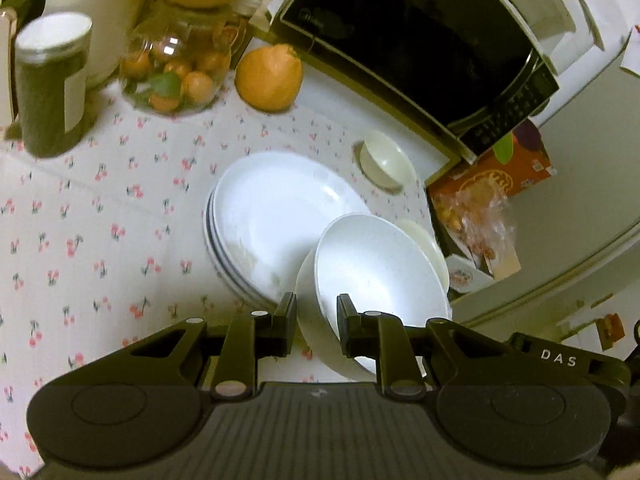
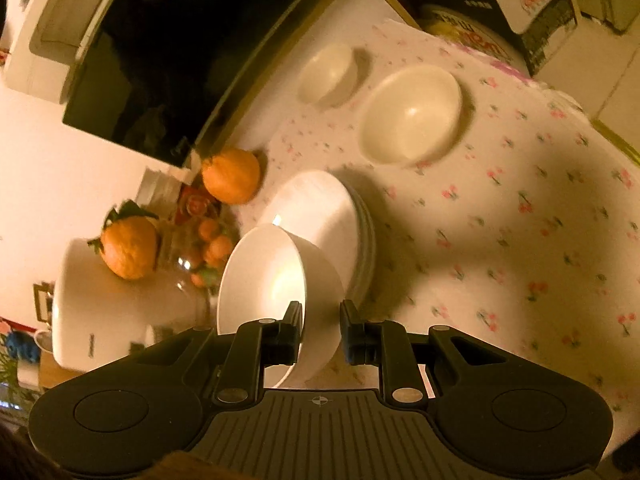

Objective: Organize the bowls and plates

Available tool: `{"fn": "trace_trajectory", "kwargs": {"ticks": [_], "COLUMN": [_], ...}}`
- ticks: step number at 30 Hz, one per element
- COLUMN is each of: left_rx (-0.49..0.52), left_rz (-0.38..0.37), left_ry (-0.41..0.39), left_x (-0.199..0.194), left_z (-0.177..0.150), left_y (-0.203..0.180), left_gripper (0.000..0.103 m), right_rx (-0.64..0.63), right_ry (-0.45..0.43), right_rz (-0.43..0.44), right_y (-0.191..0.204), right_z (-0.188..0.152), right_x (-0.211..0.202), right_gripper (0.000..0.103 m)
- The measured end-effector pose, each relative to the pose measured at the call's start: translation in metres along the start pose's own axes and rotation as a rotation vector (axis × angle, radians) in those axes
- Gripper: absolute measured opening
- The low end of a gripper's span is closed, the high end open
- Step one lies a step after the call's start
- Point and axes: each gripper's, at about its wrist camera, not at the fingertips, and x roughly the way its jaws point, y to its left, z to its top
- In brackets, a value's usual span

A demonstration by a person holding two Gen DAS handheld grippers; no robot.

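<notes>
My left gripper (image 1: 317,312) is shut on the rim of a tilted white bowl (image 1: 376,276), one finger outside the wall and one inside. In the right wrist view my right gripper (image 2: 320,320) is likewise shut on the rim of a white bowl (image 2: 264,272). I cannot tell whether it is the same bowl. The bowl hangs over the near edge of a stack of white plates (image 1: 272,216) (image 2: 320,208). A medium cream bowl (image 2: 412,116) (image 1: 426,246) and a small cream bowl (image 2: 328,74) (image 1: 384,160) stand upright on the floral tablecloth beyond the plates.
A black-fronted microwave (image 1: 420,40) (image 2: 180,60) stands at the back. An orange (image 1: 268,78) (image 2: 230,176), a glass jar of small fruit (image 1: 180,68) and a dark canister (image 1: 52,80) crowd that side. A snack box (image 1: 492,184) sits past the table edge. A white appliance (image 2: 120,312) stands nearby.
</notes>
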Motion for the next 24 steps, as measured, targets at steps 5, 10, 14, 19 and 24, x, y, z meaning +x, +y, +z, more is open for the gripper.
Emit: {"fn": "trace_trajectory", "kwargs": {"ticks": [5,10,14,19,24], "left_rx": [0.021,0.029,0.045,0.057,0.064], "left_rz": [-0.019,-0.028,-0.023,-0.007,-0.003], "left_ry": [0.026,0.083,0.133,0.176,0.189], "left_x": [0.000,0.005,0.009,0.014,0.016], "left_z": [-0.019,-0.033,-0.039,-0.046,-0.045], "left_y": [0.004,0.008,0.010,0.011,0.010], "left_gripper": [0.019,0.020,0.021,0.021,0.021], "right_rx": [0.000,-0.011,-0.007,-0.042,-0.032], "right_ry": [0.024,0.038,0.057,0.088,0.113], "right_rz": [-0.035,-0.063,-0.081,-0.157,-0.192], "right_y": [-0.014,-0.023,-0.029,-0.030,-0.035], "right_z": [-0.009,-0.013,-0.013,-0.017,-0.018], "right_x": [-0.006,-0.010,-0.009,0.000,0.008], "right_gripper": [0.020,0.020,0.020,0.020,0.020]}}
